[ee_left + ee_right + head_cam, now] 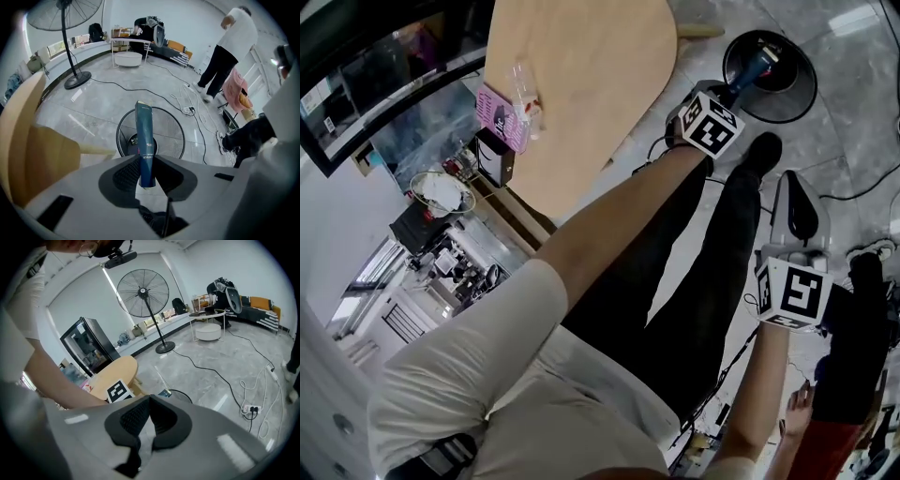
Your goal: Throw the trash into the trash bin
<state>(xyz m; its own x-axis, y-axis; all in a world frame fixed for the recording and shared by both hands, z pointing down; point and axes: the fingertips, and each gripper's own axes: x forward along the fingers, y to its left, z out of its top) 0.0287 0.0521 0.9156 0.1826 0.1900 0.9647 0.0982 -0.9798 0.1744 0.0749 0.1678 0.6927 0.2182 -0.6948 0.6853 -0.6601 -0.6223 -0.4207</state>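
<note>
Directly below the left tool [147, 178], which pinches a blue tube [144, 136], sits the mesh bin [174, 123] — release looks due next; right tool [149, 416] closed, empty.

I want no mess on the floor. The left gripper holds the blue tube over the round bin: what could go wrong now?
The left gripper pinches the blue tube only at its near end, so it may slip early. The tube is long; released tilted, it may catch the rim of the mesh bin and fall outside. Also, cables lie on the floor near the bin: a trip hazard.
</note>
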